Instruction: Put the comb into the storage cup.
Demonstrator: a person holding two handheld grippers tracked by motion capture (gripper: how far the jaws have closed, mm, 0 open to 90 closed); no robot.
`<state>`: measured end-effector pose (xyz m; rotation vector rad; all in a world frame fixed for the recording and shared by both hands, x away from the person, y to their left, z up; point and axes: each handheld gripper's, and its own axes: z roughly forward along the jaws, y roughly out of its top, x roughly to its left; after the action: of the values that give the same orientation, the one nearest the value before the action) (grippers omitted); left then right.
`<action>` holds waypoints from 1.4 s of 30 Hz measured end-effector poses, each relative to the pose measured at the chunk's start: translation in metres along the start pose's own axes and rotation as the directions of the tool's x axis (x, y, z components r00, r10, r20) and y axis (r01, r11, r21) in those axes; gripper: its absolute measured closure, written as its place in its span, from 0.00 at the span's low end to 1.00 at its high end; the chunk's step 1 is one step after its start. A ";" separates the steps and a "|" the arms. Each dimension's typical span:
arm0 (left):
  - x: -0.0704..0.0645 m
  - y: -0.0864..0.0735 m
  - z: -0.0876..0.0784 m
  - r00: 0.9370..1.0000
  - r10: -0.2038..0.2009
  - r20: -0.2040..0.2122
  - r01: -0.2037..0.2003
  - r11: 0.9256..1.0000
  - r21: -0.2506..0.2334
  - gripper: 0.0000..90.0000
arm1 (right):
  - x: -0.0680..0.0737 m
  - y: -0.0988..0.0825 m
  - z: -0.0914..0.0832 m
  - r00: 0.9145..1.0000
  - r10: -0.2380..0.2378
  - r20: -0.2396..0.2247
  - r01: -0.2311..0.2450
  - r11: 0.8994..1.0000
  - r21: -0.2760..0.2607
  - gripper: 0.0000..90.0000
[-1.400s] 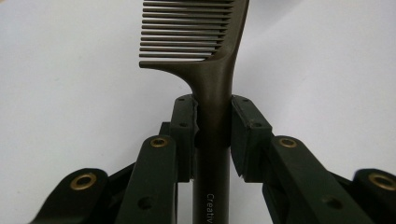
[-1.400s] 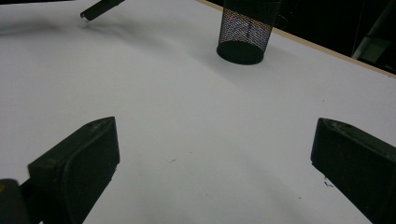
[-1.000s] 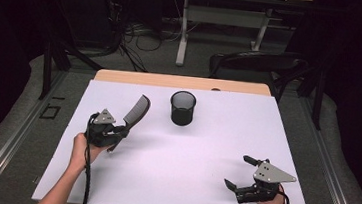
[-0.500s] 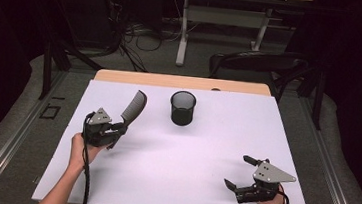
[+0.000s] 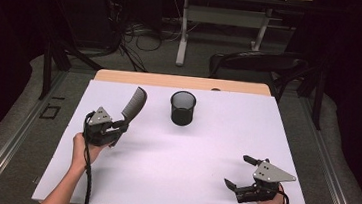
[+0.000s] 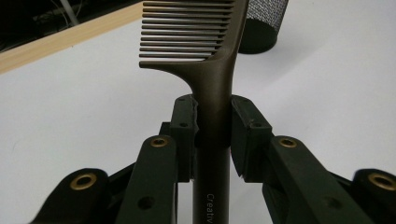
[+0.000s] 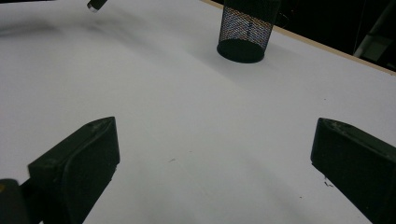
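Note:
A dark brown wide-tooth comb (image 5: 134, 102) stands tilted above the left part of the white table, teeth end up and pointing toward the far side. My left gripper (image 5: 122, 125) is shut on its handle. In the left gripper view the two pads press the handle of the comb (image 6: 210, 70) from both sides, just below the teeth, where my left gripper (image 6: 212, 126) closes. My right gripper (image 5: 236, 170) rests near the front right of the table, open, with nothing between its jaws. In its own view my right gripper (image 7: 215, 140) spans bare table.
A black mesh cup (image 5: 182, 108) stands upright at the centre back of the table (image 5: 226, 131); it also shows as the mesh cup (image 6: 264, 23) past the comb and the mesh cup (image 7: 246, 30) ahead. A wooden strip (image 5: 181, 82) edges the far side. A dark chair (image 5: 253, 63) sits behind.

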<state>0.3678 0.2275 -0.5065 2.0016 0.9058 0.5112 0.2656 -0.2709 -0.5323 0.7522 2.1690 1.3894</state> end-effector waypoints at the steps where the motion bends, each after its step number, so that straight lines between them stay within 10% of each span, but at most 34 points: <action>1: 0.000 0.001 0.000 1.000 -0.005 0.000 0.005 1.000 -0.007 0.81 | 0.000 0.000 0.000 1.000 0.000 -0.001 0.000 1.000 0.000 0.01; 42: -0.004 0.026 0.009 1.000 -0.027 0.012 0.029 0.991 -0.128 0.81 | 0.000 0.000 0.000 1.000 0.001 0.003 -0.001 1.000 -0.005 0.01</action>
<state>0.3817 0.2104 -0.4899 1.8715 0.8718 0.5300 0.2658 -0.2710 -0.5319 0.7528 2.1625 1.3932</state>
